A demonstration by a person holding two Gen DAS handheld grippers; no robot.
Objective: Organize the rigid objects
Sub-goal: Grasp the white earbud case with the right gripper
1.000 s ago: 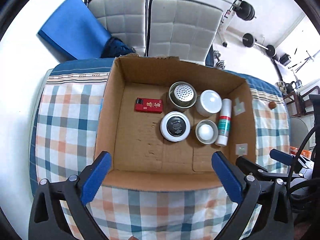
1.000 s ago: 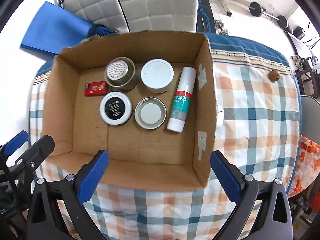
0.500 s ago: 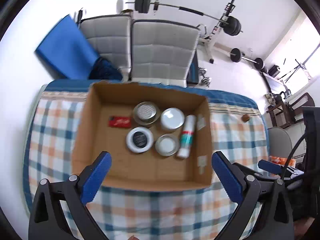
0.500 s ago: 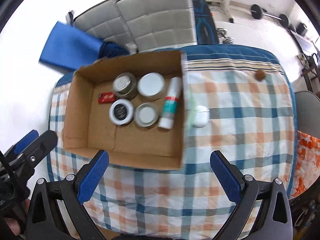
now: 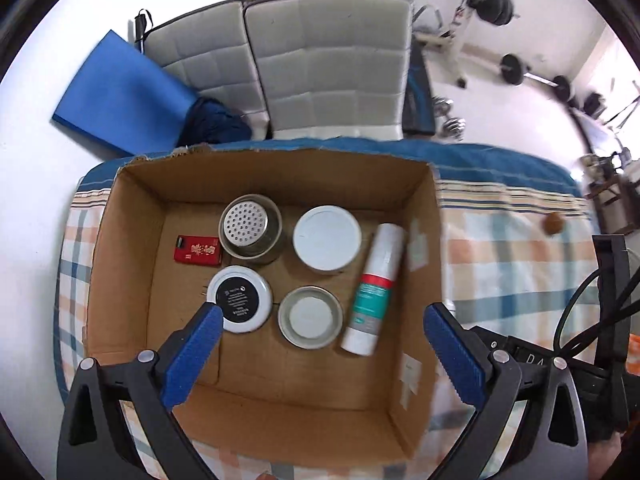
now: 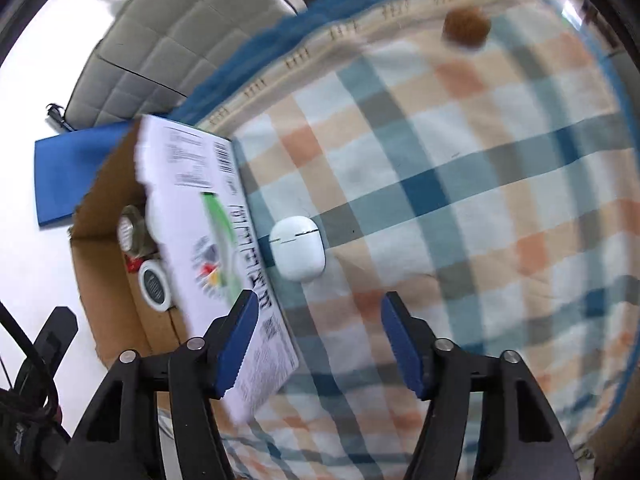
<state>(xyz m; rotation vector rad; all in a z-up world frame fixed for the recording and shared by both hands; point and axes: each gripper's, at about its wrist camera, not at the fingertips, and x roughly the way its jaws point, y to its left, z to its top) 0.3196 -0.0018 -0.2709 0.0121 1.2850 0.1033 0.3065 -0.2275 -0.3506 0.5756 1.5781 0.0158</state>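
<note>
A checked cloth (image 6: 460, 184) is covering the table, carrying a cardboard box (image 5: 128, 264), a white case (image 6: 298, 248) (just beside the box) and a brown ball (image 6: 466, 26).

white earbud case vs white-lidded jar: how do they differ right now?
The white earbud case lies outside the cardboard box, on the checked cloth; the white-lidded jar stands inside the box. The case is a rounded lozenge with a seam line; the jar's top is a plain circle. Both are white.
</note>
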